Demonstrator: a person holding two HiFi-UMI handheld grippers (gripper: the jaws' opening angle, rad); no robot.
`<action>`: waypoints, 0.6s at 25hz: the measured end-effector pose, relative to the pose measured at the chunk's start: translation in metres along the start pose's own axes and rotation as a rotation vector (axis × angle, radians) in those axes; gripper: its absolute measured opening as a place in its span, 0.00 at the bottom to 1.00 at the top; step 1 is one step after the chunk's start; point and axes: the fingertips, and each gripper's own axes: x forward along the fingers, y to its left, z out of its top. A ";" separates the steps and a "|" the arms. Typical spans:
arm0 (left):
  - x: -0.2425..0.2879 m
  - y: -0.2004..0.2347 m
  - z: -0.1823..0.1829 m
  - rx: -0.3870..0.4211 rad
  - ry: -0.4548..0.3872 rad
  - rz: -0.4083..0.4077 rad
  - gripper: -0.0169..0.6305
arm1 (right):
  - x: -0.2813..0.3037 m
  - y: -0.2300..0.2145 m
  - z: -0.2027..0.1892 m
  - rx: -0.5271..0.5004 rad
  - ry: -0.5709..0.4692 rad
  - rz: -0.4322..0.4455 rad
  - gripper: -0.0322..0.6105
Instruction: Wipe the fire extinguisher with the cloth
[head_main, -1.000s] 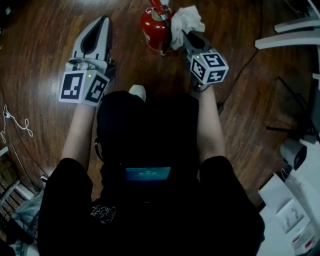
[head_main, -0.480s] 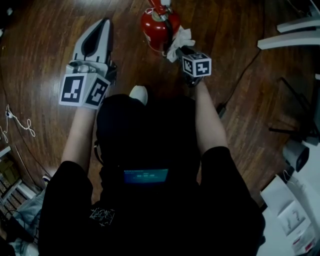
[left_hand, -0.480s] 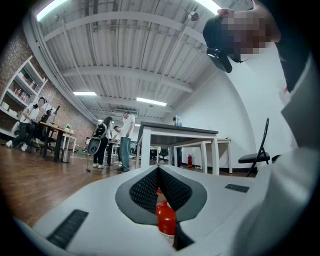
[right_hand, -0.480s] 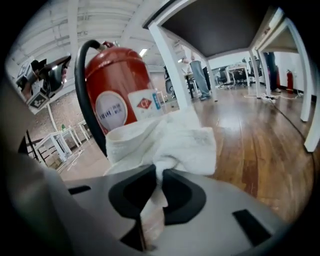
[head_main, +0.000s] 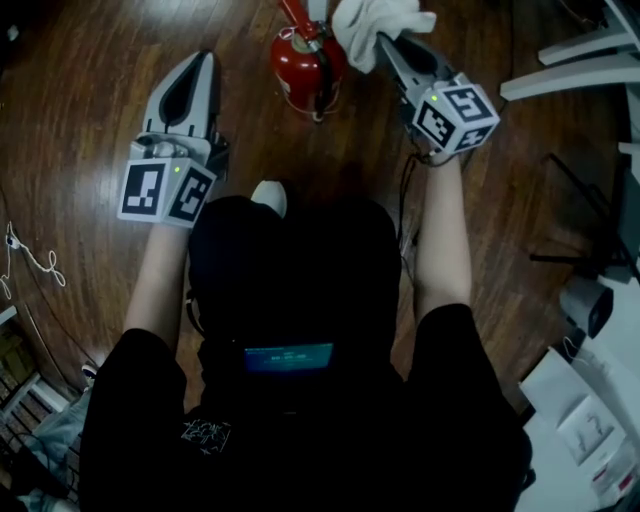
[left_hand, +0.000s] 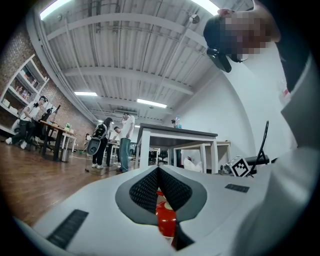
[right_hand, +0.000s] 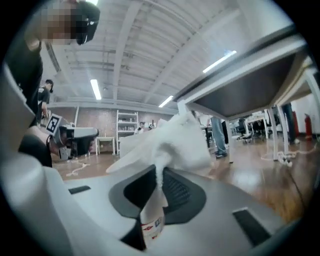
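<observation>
At the bottom of the head view a person in dark clothing (head_main: 290, 420) is seen from above, with both forearms stretched towards the top of the frame. At the middle left the left tool (head_main: 206, 60) is held over the wooden floor (head_main: 80, 90), its jaws pressed together with nothing between them. At the upper right the right tool (head_main: 385, 42) is clamped on a white cloth (head_main: 365, 22), which is bunched beyond its tips. The red fire extinguisher (head_main: 303, 65) stands on the floor at the top centre, between the two tools. The cloth is just beside its head, and contact cannot be told.
</observation>
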 end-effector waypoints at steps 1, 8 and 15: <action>0.000 0.000 -0.001 0.000 0.001 -0.001 0.03 | 0.012 0.001 0.003 -0.048 0.033 0.011 0.14; -0.004 0.006 -0.001 0.005 0.006 0.003 0.03 | 0.063 0.007 -0.038 -0.181 0.211 -0.029 0.13; -0.005 0.015 -0.010 -0.002 0.021 0.009 0.03 | 0.040 -0.009 -0.160 0.057 0.339 -0.119 0.13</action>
